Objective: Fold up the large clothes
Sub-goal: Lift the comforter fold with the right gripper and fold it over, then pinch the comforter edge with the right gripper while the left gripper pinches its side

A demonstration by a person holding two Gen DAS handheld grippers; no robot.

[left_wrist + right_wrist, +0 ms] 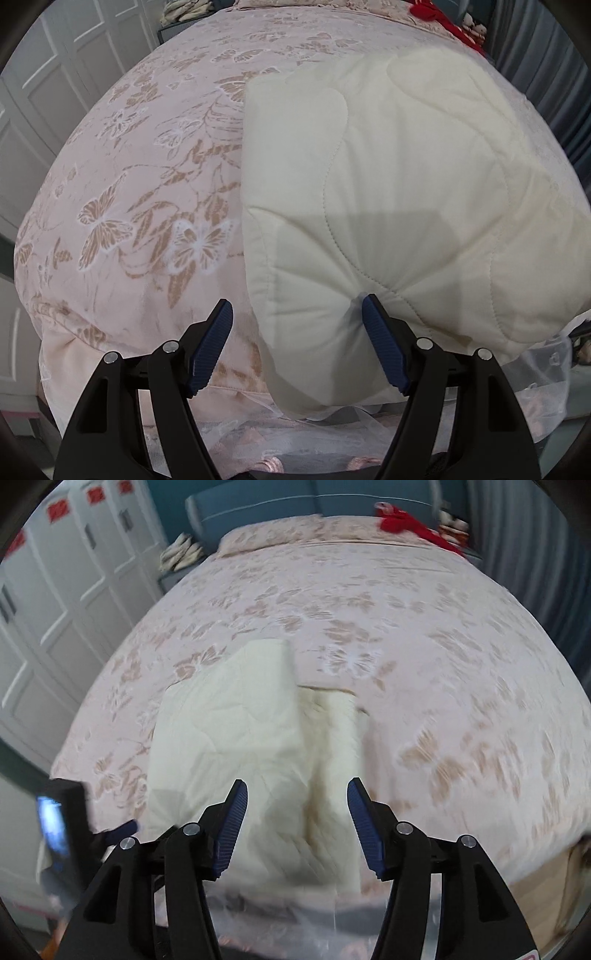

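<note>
The cream quilted blanket (388, 192) lies folded on the bed (140, 177), near the bed's front edge, its stitched panels stacked into a thick pad on the pink butterfly-print cover. In the left wrist view the left gripper (297, 310) has its jaws wide apart and clamped on nothing: the blanket's near corner bulges up between them, and the right-hand pad (384, 343) is pushed into the padding hard enough to pucker the cloth around its tip, while the left-hand pad stands clear over the bedcover. That looks like a pinning press to keep the fold from springing open or sliding, not a grip. In the right wrist view, which is blurred, the right gripper (297, 788) hangs above the blanket with its jaws apart and empty; the cloth seen between them lies below on the bed, out of contact. From here the blanket shows two levels: a raised folded layer ahead of and to the left of the jaws, and a lower strip directly ahead, with a shadowed seam running away from the jaws between them. The left gripper's body appears at the far left of these jaws. I judge that a fold has just been laid and released, with tidying or another fold still due.
</note>
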